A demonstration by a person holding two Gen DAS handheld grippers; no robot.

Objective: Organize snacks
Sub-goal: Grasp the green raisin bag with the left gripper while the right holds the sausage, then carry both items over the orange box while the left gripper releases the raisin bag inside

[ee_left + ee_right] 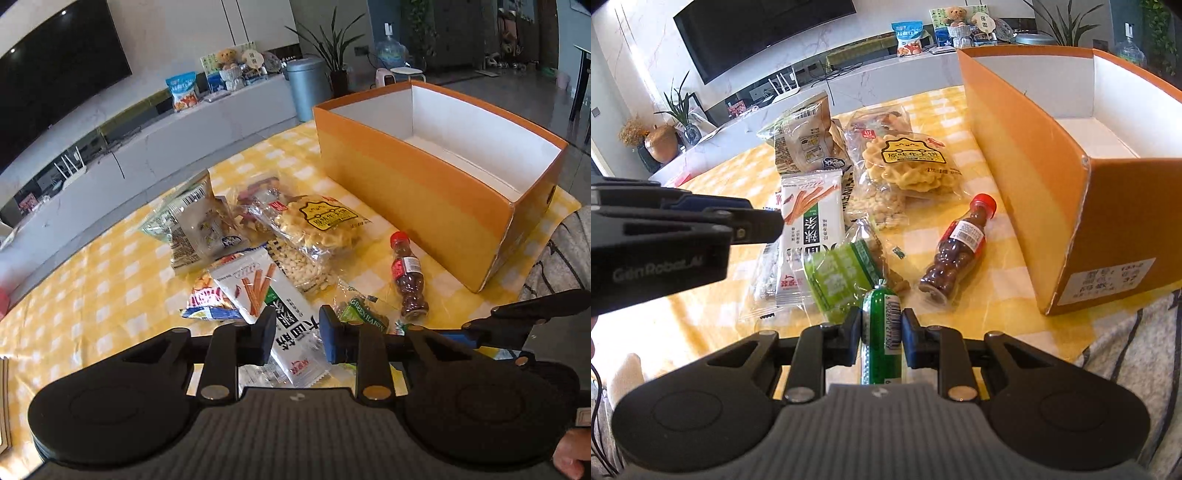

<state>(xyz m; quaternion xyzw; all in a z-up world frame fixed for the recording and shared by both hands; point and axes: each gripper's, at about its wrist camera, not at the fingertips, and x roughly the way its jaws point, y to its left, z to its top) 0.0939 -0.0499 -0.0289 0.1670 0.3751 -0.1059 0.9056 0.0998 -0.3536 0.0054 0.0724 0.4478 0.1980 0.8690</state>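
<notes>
From the left wrist, I see my left gripper (297,334) clenched with nothing between its pads, above the white stick-snack packet (258,291); the orange box (424,192) stands at the table's far right corner. From the right wrist, my right gripper (881,334) grasps the green sausage tube (881,325), near the table's front edge; the candy bottle (956,247) lies before the box.

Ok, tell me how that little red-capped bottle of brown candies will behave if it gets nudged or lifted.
The bottle lies on its side on the checked cloth, so a sideways nudge would likely roll it. Its clear, waisted plastic body looks stiff but smooth, so pads may slip. Packed full of candies, it is probably heavy for its size.
</notes>
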